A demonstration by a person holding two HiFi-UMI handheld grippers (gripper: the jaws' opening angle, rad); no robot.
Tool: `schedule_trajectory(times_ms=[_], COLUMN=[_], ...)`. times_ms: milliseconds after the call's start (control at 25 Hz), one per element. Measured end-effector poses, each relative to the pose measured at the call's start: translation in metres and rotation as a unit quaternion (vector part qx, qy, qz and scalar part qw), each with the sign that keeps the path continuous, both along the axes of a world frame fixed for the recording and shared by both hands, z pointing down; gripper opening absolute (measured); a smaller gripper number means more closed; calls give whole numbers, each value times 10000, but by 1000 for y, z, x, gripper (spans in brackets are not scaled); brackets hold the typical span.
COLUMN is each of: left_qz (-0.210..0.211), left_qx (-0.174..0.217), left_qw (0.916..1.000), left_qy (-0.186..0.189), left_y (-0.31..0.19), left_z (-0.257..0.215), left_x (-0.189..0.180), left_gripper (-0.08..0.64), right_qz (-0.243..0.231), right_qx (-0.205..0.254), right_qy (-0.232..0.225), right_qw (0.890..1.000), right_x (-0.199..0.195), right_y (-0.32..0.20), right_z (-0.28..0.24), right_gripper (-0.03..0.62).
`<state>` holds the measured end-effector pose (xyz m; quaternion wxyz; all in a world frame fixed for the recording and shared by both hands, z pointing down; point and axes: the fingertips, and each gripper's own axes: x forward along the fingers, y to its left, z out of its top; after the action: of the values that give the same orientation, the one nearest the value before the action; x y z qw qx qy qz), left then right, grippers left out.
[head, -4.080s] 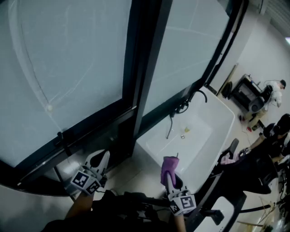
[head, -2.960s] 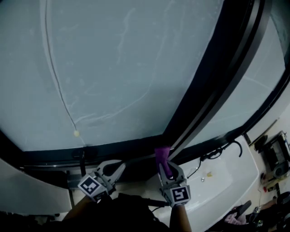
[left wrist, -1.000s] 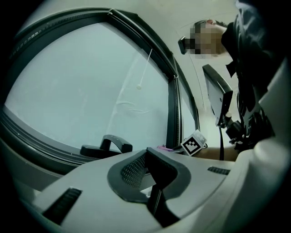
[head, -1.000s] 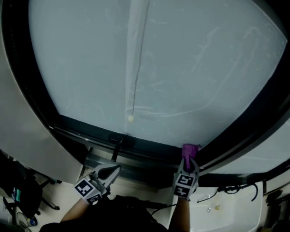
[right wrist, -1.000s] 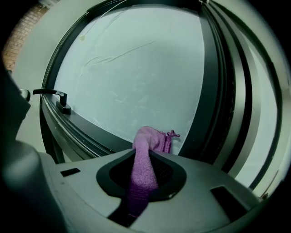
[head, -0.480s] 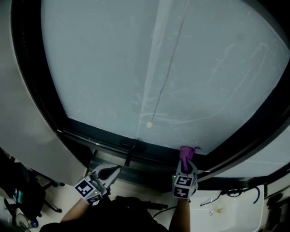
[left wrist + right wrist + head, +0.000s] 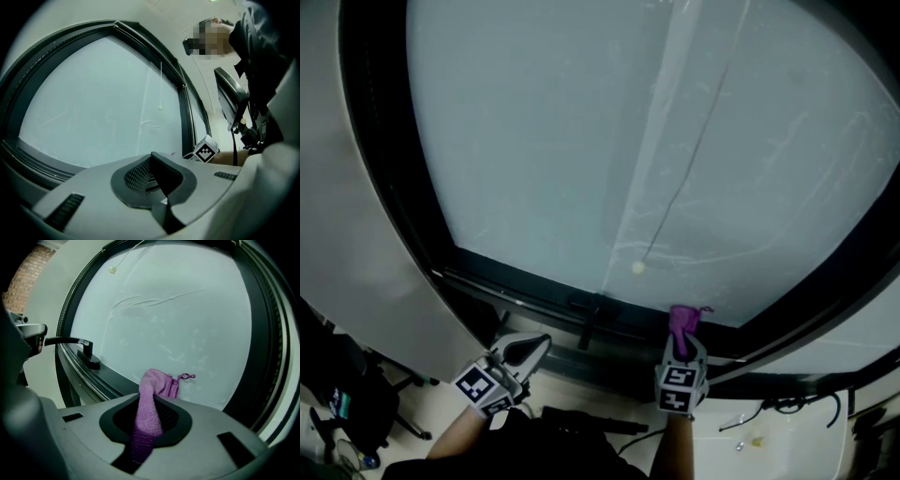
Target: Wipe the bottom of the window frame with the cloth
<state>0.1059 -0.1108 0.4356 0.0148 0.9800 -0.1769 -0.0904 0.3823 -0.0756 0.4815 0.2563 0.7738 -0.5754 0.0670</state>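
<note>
In the head view a purple cloth sticks up out of my right gripper, which is shut on it. The cloth's tip reaches the dark bottom rail of the window frame, just right of the window handle; I cannot tell whether it touches. In the right gripper view the cloth hangs between the jaws of my right gripper, in front of the glass and the bottom rail. My left gripper is below the rail to the left, shut and empty; its jaws meet in the left gripper view.
A blind cord with a small bead hangs in front of the glass. A grey wall borders the window at left. A white sink lies at bottom right. A dark chair stands at bottom left. The black handle juts from the rail.
My right gripper has carried the cloth from above the sink up to the window's bottom rail. In the last second both grippers have barely moved; the view has shifted slightly.
</note>
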Motion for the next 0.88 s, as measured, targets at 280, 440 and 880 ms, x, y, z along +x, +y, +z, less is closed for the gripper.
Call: schedule_trajectory(times_ms=[280, 440, 880], left_qz=[-163, -257, -595], left_qx=[-142, -297, -405], left_qw=[9998, 9992, 9972], left_qy=[27, 89, 191], left_y=[-9, -13, -30], left_z=[9, 14, 23], left_x=[-20, -33, -65], left_gripper=[0, 0, 0], right_qz=[-260, -414, -684], right_qx=[-66, -104, -214], right_qy=[-117, -163, -191], right_qw=[9996, 9990, 9972], right_x=[-27, -44, -72], right_y=[-15, -25, -41], right_z=[1, 1, 3], right_gripper=[64, 64, 64])
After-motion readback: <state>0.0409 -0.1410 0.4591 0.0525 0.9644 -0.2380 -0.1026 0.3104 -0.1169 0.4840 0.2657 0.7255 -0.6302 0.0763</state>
